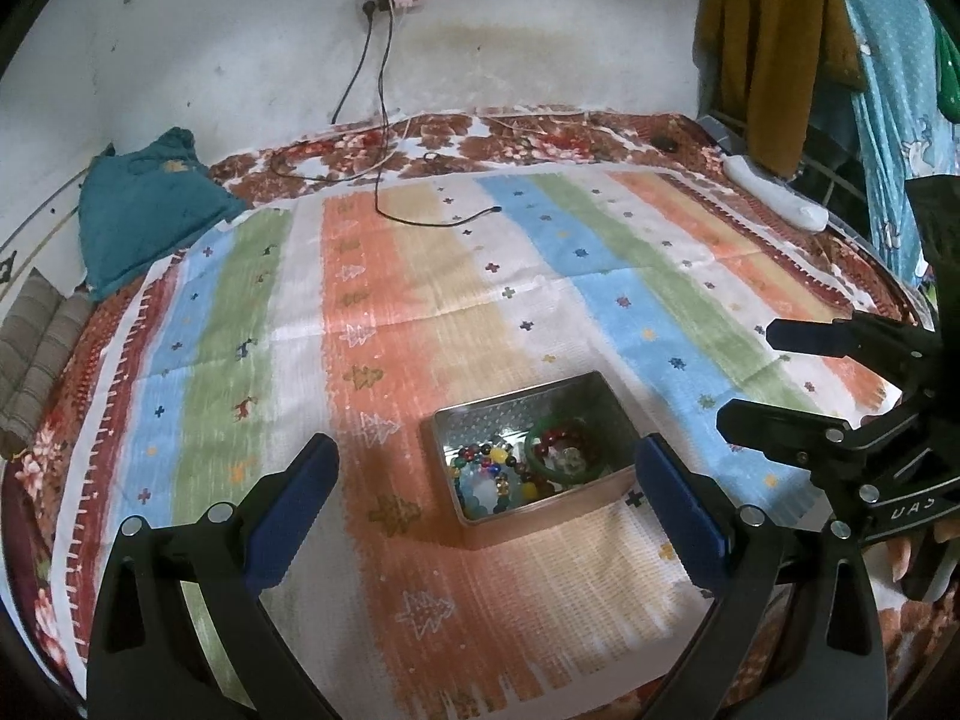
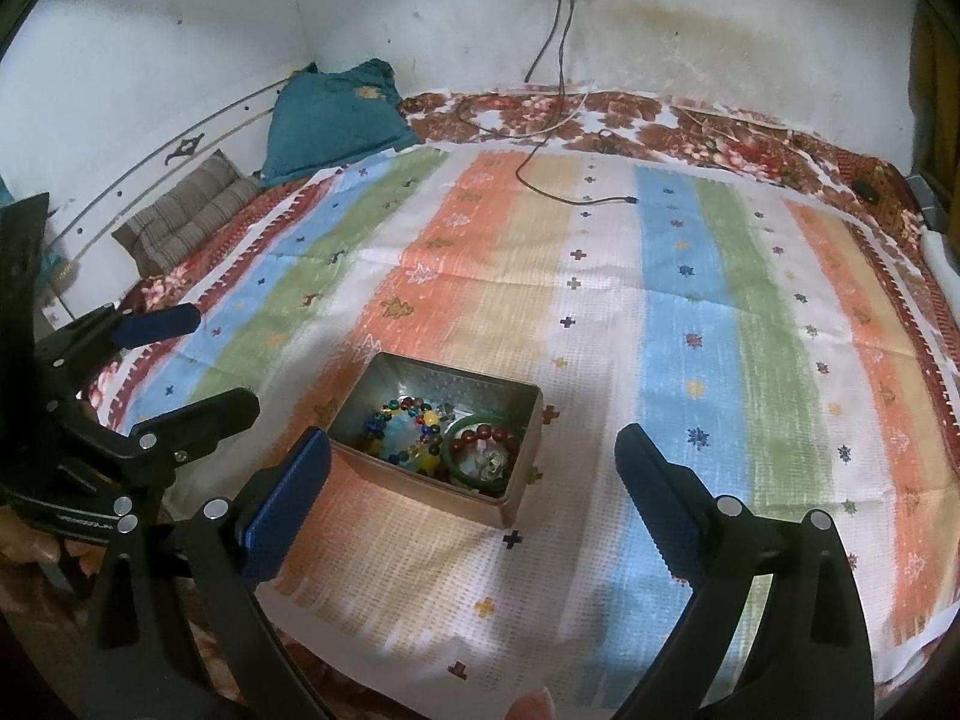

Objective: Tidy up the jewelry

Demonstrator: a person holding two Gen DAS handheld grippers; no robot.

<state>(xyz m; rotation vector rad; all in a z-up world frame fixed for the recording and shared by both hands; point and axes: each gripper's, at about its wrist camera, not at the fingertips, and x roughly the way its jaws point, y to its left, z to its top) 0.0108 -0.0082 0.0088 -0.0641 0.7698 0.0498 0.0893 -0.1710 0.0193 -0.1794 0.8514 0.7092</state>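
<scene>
An open metal tin (image 1: pixel 522 397) (image 2: pixel 420 487) sits on the striped cloth and holds the jewelry. Inside lie a green bangle (image 1: pixel 577 471) (image 2: pixel 457 463), a dark red bead bracelet (image 1: pixel 563 435) (image 2: pixel 487 435) and multicoloured bead strings (image 1: pixel 487 459) (image 2: pixel 401 420). My left gripper (image 1: pixel 483 450) (image 2: pixel 222 360) stands open just short of the tin, with nothing between its blue pads. My right gripper (image 2: pixel 471 438) (image 1: pixel 750 375) is spread wide and empty, near the tin's other side. Neither touches the tin.
The striped cloth (image 2: pixel 690 312) covers a floral bed sheet. A teal pillow (image 1: pixel 144 222) and a striped cushion (image 2: pixel 186 216) lie at the back left. A black cable (image 1: pixel 432 217) trails from the wall socket. A white power strip (image 1: pixel 774 195) and hanging clothes (image 1: pixel 774 42) are at the right.
</scene>
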